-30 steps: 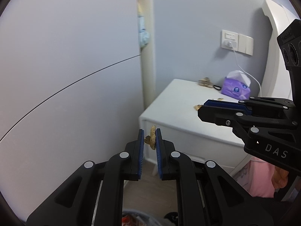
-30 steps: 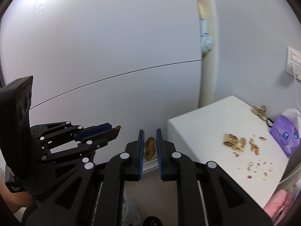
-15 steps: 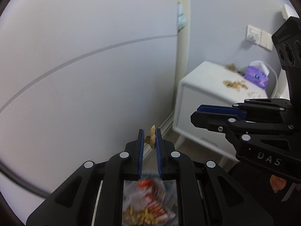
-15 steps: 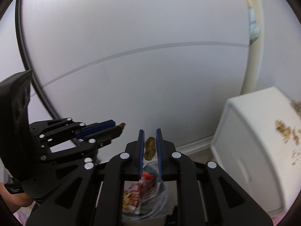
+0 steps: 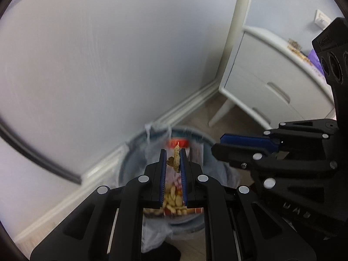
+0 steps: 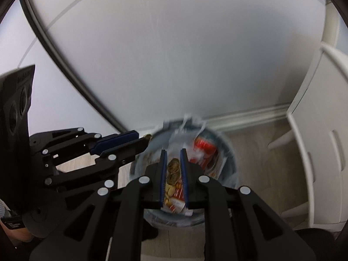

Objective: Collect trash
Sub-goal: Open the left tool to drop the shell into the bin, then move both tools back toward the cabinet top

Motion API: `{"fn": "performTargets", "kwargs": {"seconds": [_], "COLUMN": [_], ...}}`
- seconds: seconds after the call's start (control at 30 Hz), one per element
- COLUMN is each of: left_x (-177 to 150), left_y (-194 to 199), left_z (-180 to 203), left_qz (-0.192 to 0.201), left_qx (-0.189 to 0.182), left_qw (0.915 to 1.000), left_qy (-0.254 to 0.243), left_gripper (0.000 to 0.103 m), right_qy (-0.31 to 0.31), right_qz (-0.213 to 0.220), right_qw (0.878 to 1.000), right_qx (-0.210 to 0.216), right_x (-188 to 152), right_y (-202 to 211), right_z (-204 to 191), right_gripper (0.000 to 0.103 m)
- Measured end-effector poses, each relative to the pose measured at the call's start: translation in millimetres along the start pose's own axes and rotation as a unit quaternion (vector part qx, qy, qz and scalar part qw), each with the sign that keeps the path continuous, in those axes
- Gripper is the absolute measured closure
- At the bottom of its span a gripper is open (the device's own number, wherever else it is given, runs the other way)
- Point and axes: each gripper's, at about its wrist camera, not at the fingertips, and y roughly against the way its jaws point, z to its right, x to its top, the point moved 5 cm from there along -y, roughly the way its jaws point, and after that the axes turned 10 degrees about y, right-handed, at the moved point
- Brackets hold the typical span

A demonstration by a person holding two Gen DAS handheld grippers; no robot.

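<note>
Two grippers hang over the lined trash bin (image 6: 228, 148) beside the white nightstand (image 5: 261, 82): left gripper (image 5: 173, 159) pinches a peanut shell (image 5: 175, 158), right gripper (image 6: 173, 166) pinches another shell (image 6: 173, 170).

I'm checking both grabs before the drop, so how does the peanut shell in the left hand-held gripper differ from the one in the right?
The left shell is a thin, ragged fragment held edge-on and poking past the fingertips; the right shell is a fuller, rounder piece sitting deeper between the pads. The left shell looks paler tan, the right shell darker golden-brown. Both are clamped in a hand-held gripper, left and right, above the lined trash bin.
</note>
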Motion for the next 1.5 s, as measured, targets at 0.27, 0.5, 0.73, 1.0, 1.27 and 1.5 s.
{"fn": "performTargets", "kwargs": {"seconds": [0.27,0.5,0.73,1.0,1.27,1.5], "left_x": [-27,-47,-56,-58,-50,-42], "left_y": [-38,-76,-86,-86,-85,-80], "left_z": [-18,-20,-11,-10,-39,-58], "left_qz": [-0.057,-0.118,-0.136,-0.137,-0.118,-0.086], "left_qx": [-0.006,-0.004,-0.01,-0.009,0.045,0.069], "left_qw": [0.9978,0.992,0.9904,0.9903,0.9897,0.9894], "left_qy": [0.034,0.044,0.022,0.02,0.069,0.095], "left_gripper": [0.092,0.092,0.092,0.092,0.039,0.009], "right_qy": [0.008,0.025,0.021,0.019,-0.031,-0.044], "right_qz": [-0.06,-0.098,-0.107,-0.106,-0.095,-0.067], "right_qw": [0.998,0.995,0.994,0.994,0.993,0.994], "right_qx": [0.008,0.003,-0.011,-0.03,-0.061,-0.08], "right_x": [-21,-41,-47,-48,-50,-44], "right_y": [-51,-79,-86,-88,-80,-68], "right_z": [-1,1,8,14,38,48], "right_gripper": [0.089,0.089,0.089,0.089,0.041,0.014]}}
